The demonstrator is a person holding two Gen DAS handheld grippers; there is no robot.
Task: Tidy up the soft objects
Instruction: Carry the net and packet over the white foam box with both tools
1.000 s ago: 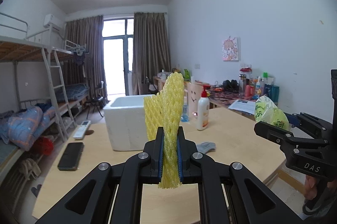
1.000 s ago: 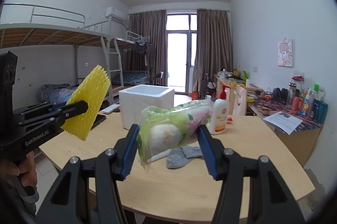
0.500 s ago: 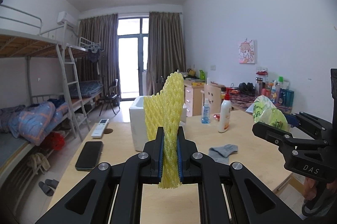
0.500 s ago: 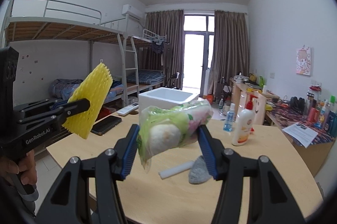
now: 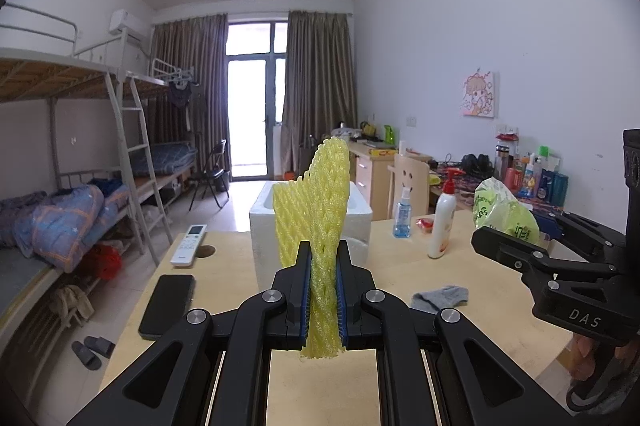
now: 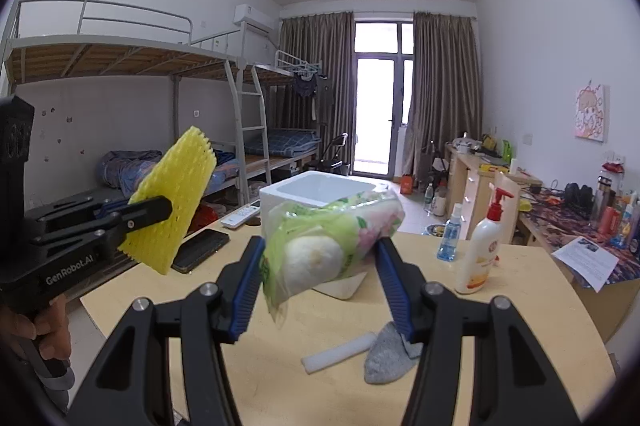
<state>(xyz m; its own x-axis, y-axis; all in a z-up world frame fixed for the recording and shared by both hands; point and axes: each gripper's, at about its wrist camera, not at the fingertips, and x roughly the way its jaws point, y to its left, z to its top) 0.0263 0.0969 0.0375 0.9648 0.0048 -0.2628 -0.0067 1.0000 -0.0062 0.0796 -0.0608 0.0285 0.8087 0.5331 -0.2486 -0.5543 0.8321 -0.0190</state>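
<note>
Yellow foam net [image 5: 316, 222]: flattened mesh sleeve, upright, pinched near lower end in left hand-held gripper [image 5: 323, 300], off surface [image 6: 280, 378].
Green plastic bag [image 6: 328, 250]: holds white round lump, tilted, clamped in right hand-held gripper [image 6: 318, 284], in air.
Grey sock [image 6: 386, 356]: crumpled, near right edge.
White foam box [image 5: 276, 230]: open top, at surface's far edge.
</note>
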